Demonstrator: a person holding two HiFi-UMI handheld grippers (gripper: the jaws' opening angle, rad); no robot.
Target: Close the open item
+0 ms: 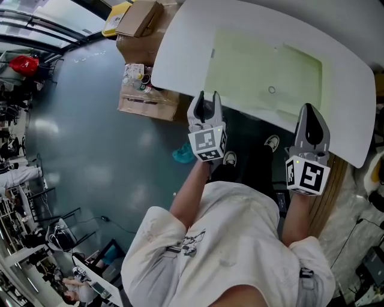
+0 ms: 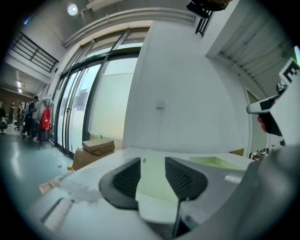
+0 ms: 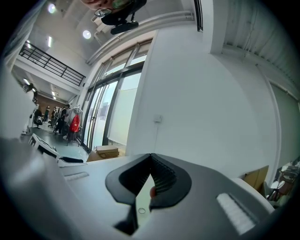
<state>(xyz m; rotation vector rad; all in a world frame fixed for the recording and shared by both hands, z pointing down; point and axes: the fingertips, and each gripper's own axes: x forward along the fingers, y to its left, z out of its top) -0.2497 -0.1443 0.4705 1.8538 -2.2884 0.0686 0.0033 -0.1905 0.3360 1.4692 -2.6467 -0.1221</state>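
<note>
A white table (image 1: pixel 348 78) carries a pale green mat (image 1: pixel 258 66) with a small ring (image 1: pixel 272 90) on it. My left gripper (image 1: pixel 208 99) hovers at the table's near edge, in front of the mat's left part. Its jaws stand apart with nothing between them, and the mat (image 2: pixel 154 171) shows through the gap of the left gripper (image 2: pixel 152 176). My right gripper (image 1: pixel 309 120) is at the near edge further right, its jaws closed tip to tip. In the right gripper view the ring (image 3: pixel 141 211) lies on the table just beyond the right gripper (image 3: pixel 150 161).
Cardboard boxes (image 1: pixel 147 102) stand on the floor against the table's left end, with another box (image 1: pixel 141 18) behind them. A teal object (image 1: pixel 183 154) lies on the floor by the person's feet. A white wall (image 2: pixel 187 93) rises behind the table.
</note>
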